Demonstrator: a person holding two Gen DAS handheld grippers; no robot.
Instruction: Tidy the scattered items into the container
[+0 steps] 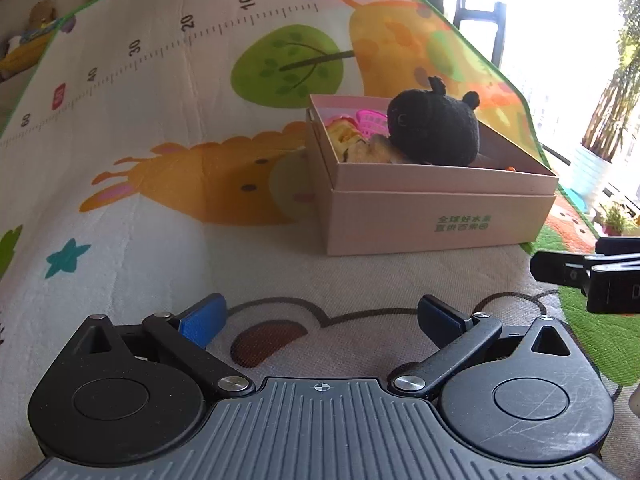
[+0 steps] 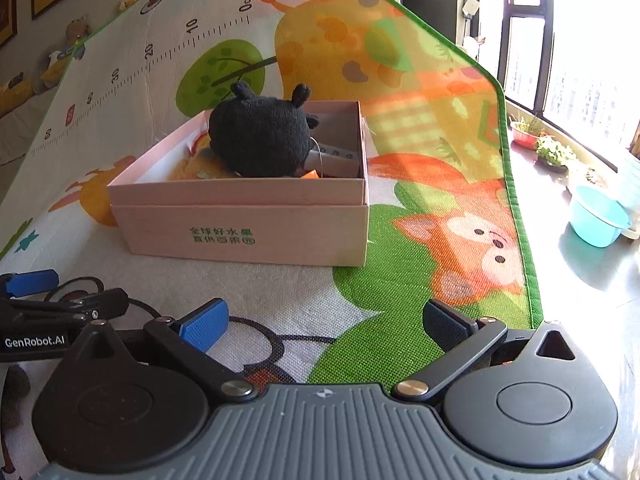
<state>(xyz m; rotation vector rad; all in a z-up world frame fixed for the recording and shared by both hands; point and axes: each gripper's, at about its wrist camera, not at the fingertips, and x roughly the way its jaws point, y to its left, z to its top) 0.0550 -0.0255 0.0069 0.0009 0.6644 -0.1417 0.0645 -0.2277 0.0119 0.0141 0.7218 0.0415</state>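
Note:
A pink cardboard box (image 1: 440, 216) (image 2: 240, 232) sits on the play mat ahead of both grippers. Inside it lie a black plush toy (image 1: 434, 130) (image 2: 260, 136), a pink plastic basket (image 1: 370, 120), yellow toy food (image 1: 352, 140) and a small orange piece (image 2: 310, 175). My left gripper (image 1: 320, 316) is open and empty, low over the mat, short of the box. My right gripper (image 2: 326, 326) is open and empty, also short of the box. The right gripper's tip shows at the right edge of the left wrist view (image 1: 580, 276); the left gripper shows at the left of the right wrist view (image 2: 48, 304).
The colourful play mat (image 1: 160, 120) (image 2: 420, 280) has a ruler print and a green border. Plush toys (image 2: 64, 48) line the far edge. To the right are bare floor, a turquoise basin (image 2: 598, 216), potted plants (image 2: 554, 152) and bright windows.

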